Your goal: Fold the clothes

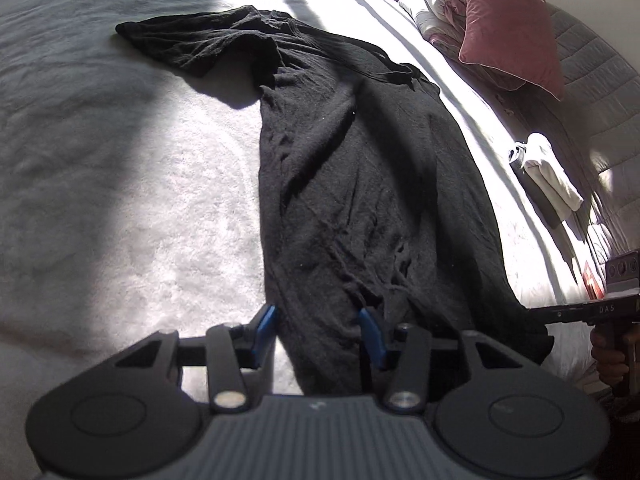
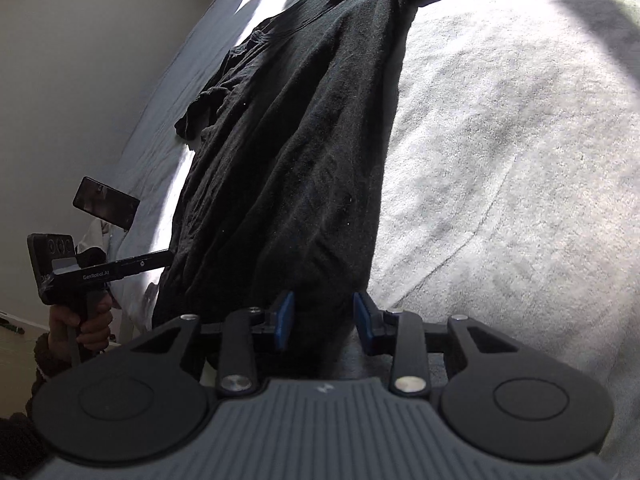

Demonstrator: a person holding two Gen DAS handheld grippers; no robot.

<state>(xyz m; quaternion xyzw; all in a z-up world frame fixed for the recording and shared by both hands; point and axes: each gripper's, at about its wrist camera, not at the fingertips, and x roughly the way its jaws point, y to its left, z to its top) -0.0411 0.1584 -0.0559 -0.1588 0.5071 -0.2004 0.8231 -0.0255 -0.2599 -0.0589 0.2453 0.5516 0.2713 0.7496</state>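
A black T-shirt (image 1: 360,160) lies stretched lengthwise on the white bed cover (image 1: 160,208), collar and sleeves at the far end. My left gripper (image 1: 318,330) is at the near hem. Its blue pads stand apart with the hem's left corner between them, and they do not clearly press on the cloth. My right gripper (image 2: 324,320) is over the other hem corner of the T-shirt (image 2: 304,140), open, with cloth between its pads. Each gripper shows at the edge of the other's view: the right gripper (image 1: 532,312) and the left gripper (image 2: 168,257), both level with the hem.
A pink pillow (image 1: 508,24) and piled bedding (image 1: 436,0) sit at the far right of the bed, with a folded white cloth (image 1: 552,176) nearer. A dark phone (image 2: 106,202) stands by the bed's edge near the wall (image 2: 80,60). A hand (image 2: 92,320) grips the left handle.
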